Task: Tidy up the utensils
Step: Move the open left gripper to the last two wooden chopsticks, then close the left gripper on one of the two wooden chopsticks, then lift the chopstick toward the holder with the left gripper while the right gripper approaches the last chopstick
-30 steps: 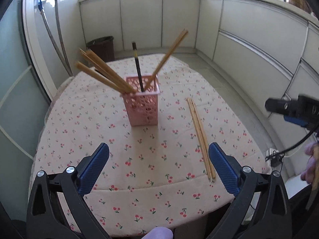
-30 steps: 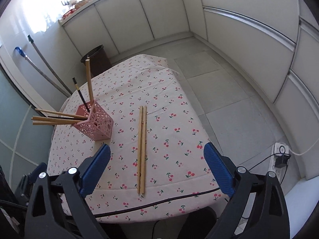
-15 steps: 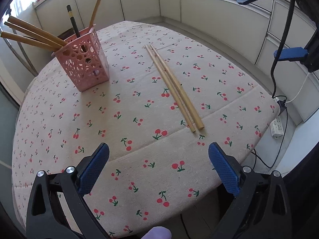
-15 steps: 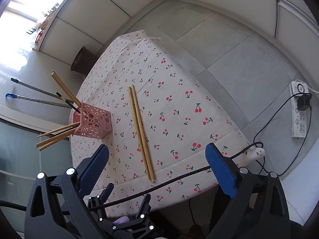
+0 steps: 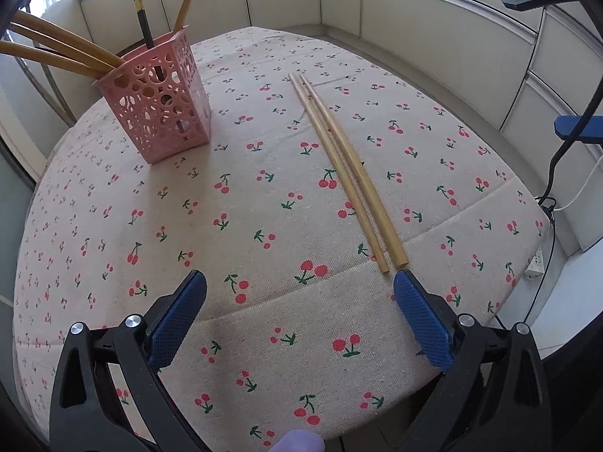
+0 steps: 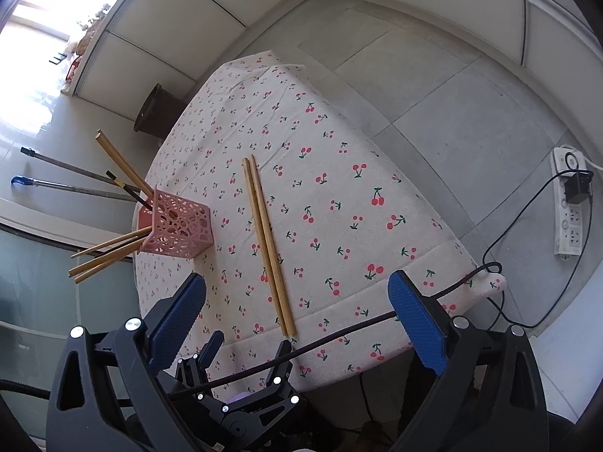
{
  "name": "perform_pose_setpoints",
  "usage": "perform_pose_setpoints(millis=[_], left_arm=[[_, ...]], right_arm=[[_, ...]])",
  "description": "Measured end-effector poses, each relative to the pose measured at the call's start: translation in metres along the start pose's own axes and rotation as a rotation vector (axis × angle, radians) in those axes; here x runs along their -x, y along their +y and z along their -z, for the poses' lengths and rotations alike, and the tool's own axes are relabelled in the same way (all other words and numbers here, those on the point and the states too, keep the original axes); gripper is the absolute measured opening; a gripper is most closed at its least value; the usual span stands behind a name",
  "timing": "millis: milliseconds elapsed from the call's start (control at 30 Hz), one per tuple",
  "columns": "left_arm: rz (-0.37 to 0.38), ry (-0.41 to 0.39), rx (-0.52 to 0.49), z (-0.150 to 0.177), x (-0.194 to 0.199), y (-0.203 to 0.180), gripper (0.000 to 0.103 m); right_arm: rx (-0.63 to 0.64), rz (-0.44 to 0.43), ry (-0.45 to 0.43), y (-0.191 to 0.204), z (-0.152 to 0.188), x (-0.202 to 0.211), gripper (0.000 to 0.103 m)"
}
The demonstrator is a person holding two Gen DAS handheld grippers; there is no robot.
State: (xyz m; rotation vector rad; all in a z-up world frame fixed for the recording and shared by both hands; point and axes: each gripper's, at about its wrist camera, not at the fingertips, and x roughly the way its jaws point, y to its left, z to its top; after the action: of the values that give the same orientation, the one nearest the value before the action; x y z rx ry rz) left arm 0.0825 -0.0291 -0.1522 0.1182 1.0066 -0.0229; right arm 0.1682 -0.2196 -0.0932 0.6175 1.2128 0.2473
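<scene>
Two wooden chopsticks (image 5: 346, 171) lie side by side on the cherry-print tablecloth (image 5: 264, 301); from above the same chopsticks (image 6: 267, 245) run toward the near table edge. A pink perforated holder (image 5: 158, 109) stands at the left with several chopsticks and one black one inside; the holder (image 6: 177, 228) also shows in the right wrist view. My left gripper (image 5: 299, 314) is open just above the cloth, its right pad close to the chopsticks' near ends. My right gripper (image 6: 297, 314) is open, high above the table, empty. Below it I see the left gripper (image 6: 247, 354).
A dark bin (image 6: 158, 111) stands on the floor beyond the table. Mop handles (image 6: 75, 182) lean at the left wall. A power strip (image 6: 571, 203) with cables lies on the tiled floor at the right. Cabinets line the far walls.
My left gripper has dropped low and closed in on the near ends of the two chopsticks. My right gripper has risen and tilted, looking down on the table from higher up.
</scene>
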Motion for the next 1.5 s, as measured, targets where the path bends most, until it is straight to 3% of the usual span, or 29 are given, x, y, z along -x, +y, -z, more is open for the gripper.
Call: perform_pose_setpoints(millis=[200,500,567,900,1233,1500], left_arm=[[0.003,0.01,0.023,-0.003,-0.006,0.0,0.093],[0.083,-0.004,-0.011,-0.01,-0.006,-0.013,0.053],[0.087,-0.008,-0.029,-0.01,-0.004,-0.016,0.04],[0.078,-0.006,-0.051,-0.008,-0.001,-0.014,0.006],[0.078,-0.012,-0.041,-0.01,0.008,-0.012,0.004],[0.095,-0.091,-0.008,-0.017,0.044,0.001,0.004]], right_arm=[[-0.004,-0.006,0.014,-0.001,0.0,-0.002,0.094],[-0.015,-0.011,0.032,-0.002,0.001,-0.005,0.094],[-0.022,-0.013,0.033,-0.003,0.001,-0.006,0.094],[-0.012,0.008,0.053,-0.001,0.003,-0.012,0.094],[-0.016,0.03,0.062,-0.001,0.003,-0.019,0.094],[0.016,0.102,0.054,0.009,-0.003,-0.032,0.094]])
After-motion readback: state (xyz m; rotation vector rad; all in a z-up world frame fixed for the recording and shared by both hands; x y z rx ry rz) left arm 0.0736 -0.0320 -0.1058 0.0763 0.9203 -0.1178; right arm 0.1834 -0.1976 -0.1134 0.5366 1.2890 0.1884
